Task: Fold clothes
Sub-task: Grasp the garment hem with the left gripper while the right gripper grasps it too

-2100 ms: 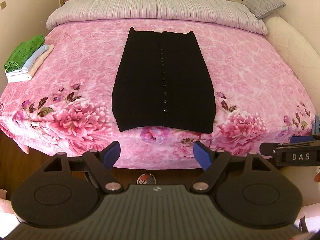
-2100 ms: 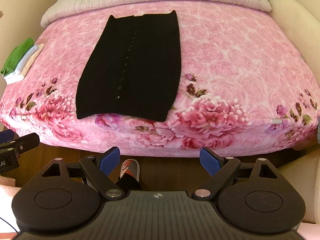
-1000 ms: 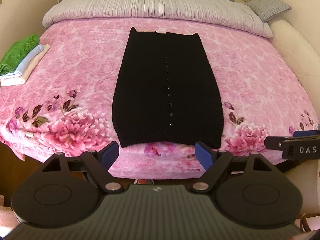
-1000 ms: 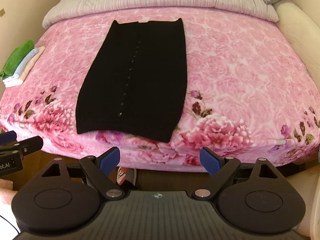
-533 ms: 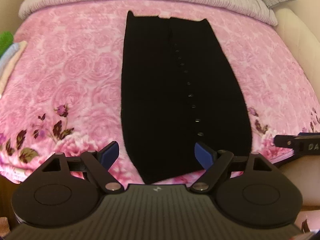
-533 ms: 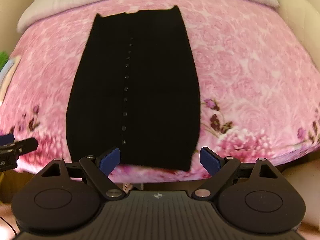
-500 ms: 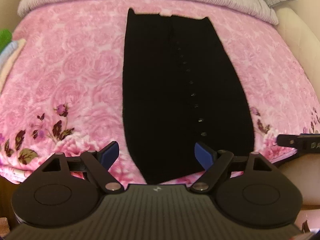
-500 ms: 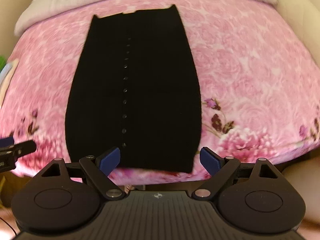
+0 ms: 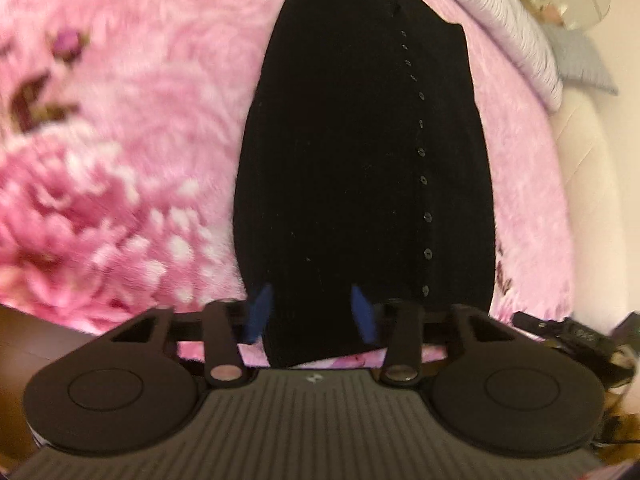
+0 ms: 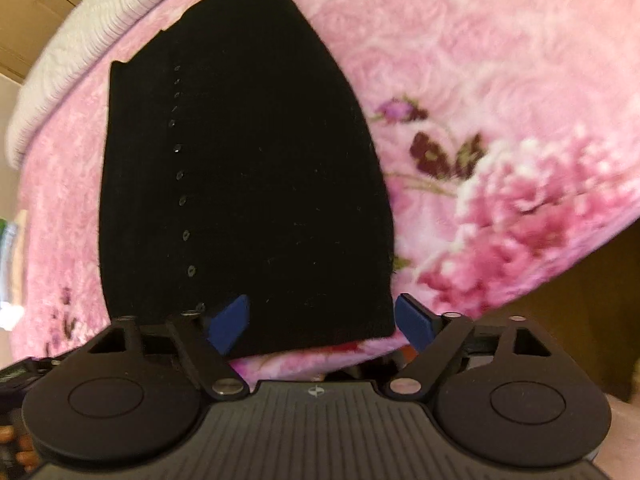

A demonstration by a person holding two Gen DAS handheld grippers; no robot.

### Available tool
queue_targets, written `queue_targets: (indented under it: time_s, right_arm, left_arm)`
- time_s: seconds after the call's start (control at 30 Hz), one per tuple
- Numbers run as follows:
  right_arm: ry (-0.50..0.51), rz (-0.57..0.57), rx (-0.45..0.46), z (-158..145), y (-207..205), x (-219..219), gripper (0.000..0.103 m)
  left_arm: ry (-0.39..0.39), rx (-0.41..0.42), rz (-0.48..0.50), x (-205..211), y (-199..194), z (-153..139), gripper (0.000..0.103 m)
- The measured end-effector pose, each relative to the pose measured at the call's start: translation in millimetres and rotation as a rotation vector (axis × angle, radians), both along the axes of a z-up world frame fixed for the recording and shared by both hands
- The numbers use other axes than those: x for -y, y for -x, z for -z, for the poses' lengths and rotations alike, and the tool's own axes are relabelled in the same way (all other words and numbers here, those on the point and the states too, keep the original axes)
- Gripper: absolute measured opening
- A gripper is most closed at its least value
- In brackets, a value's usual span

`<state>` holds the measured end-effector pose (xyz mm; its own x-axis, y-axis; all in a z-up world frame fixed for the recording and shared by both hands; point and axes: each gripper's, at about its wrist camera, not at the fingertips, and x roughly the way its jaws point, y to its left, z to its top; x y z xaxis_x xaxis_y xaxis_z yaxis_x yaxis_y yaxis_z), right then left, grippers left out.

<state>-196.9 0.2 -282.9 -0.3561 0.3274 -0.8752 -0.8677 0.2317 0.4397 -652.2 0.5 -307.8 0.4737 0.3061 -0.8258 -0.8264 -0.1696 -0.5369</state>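
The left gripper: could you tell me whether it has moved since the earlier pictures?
Yes. The left gripper has moved forward and down toward the bed: the black garment on the pink blanket now fills its view, its near hem between the open fingers.

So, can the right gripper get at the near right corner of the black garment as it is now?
Probably yes. The right gripper is open, its blue fingers straddle the near hem of the black buttoned garment at that corner, and nothing lies between them on the pink floral blanket.

Black garment (image 9: pixel 360 160) with a button row; pink floral blanket (image 9: pixel 120 140); blue-padded black tools; pale striped duvet (image 10: pixel 80 60).
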Motion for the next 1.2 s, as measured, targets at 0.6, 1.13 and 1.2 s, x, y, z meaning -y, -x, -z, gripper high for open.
queue_targets:
  time_s: [0.6,1.13,1.2]
  right_arm:
    - [-0.202,0.109,-0.384,86,-63,42,0.066]
    - [-0.227,0.090,-0.499,105,-66,4,0.050]
    - [-0.220,0.086,-0.498,109,-66,2,0.044]
  left_arm:
    - [-0.197,0.348,-0.141,59,36,83,0.044]
    - [-0.293,0.540,-0.179,25,29,94,0.031]
    - [-0.275,0.495,-0.181,25,30,100,0.031]
